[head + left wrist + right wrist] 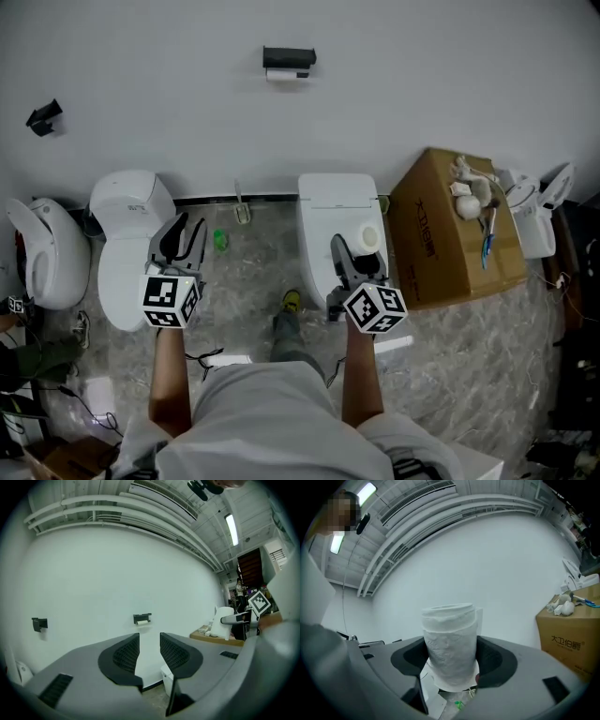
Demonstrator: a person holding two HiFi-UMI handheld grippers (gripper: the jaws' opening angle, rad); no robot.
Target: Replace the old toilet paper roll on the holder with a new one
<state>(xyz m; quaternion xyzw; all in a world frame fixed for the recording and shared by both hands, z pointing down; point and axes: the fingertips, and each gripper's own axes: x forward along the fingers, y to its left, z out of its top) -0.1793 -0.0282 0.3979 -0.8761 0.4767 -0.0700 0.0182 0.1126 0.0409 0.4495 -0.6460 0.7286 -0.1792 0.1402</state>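
Note:
High on the white wall hangs a black holder (290,58) with the old, nearly used-up roll (286,74) under it. In the left gripper view the holder (142,618) shows straight ahead, far off, just above the gap between the jaws. My left gripper (187,230) (149,644) is open with nothing between its pads. My right gripper (361,251) (452,663) is shut on a new white toilet paper roll (368,238) (451,641), held upright with a loose sheet edge on its right side. Both grippers point level at the wall.
Three white toilets stand along the wall: one at far left (42,253), one under my left gripper (127,234), one by my right gripper (328,202). A cardboard box (441,234) (569,630) with small items on top is at right. A second black fitting (42,117) is on the wall, left.

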